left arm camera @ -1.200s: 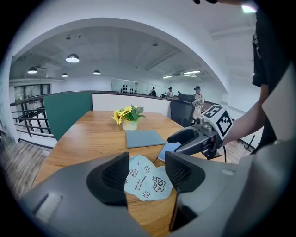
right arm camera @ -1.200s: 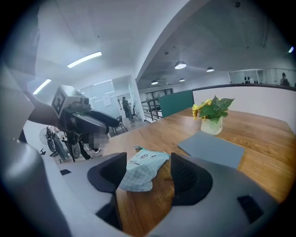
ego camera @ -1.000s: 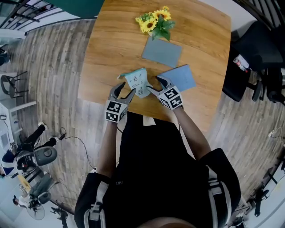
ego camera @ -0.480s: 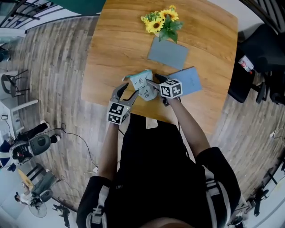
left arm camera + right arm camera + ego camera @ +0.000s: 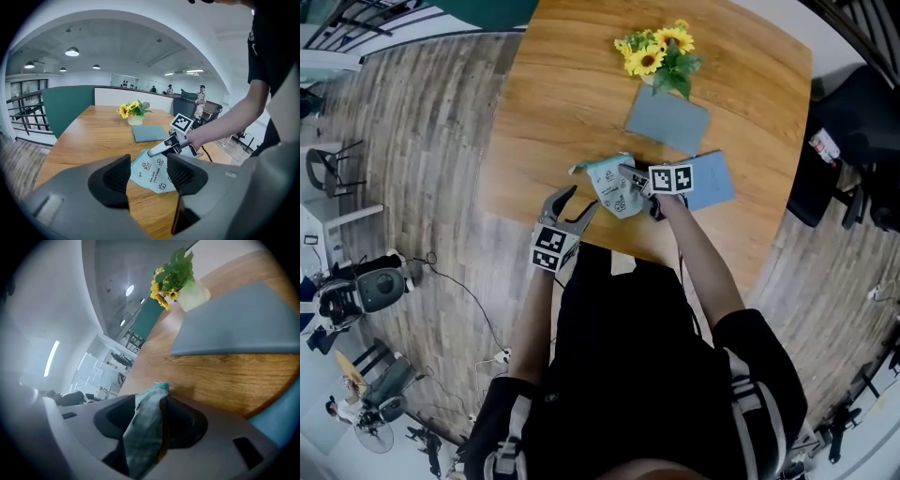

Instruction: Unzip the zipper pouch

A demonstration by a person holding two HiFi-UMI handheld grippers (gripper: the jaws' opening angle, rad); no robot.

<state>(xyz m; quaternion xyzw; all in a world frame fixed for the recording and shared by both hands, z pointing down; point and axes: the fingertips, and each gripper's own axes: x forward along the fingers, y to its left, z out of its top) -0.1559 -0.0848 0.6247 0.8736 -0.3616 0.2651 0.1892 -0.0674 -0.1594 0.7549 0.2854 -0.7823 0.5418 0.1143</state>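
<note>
The zipper pouch (image 5: 614, 187), pale teal with small printed figures, lies near the front of the wooden table (image 5: 553, 112). My right gripper (image 5: 634, 174) has come in from the right and its jaws have just been closing; they are shut on the pouch's upper edge. In the right gripper view the fabric (image 5: 146, 427) fills the gap between the pads. My left gripper (image 5: 577, 208) stands open at the pouch's near left corner, without touching it. In the left gripper view the pouch (image 5: 152, 169) lies just beyond the open jaws, with the right gripper (image 5: 159, 150) on it.
A vase of yellow flowers (image 5: 661, 52) stands at the table's far side. In front of it lies a grey pad (image 5: 667, 120), and a blue notebook (image 5: 710, 181) lies right of the pouch. The table's front edge runs just under my hands. A dark chair (image 5: 853, 122) stands to the right.
My right gripper rolled over, so its marker cube now faces up, dropped onto the pouch and narrowed its jaws on it. The left gripper shifted only slightly and stayed open.
</note>
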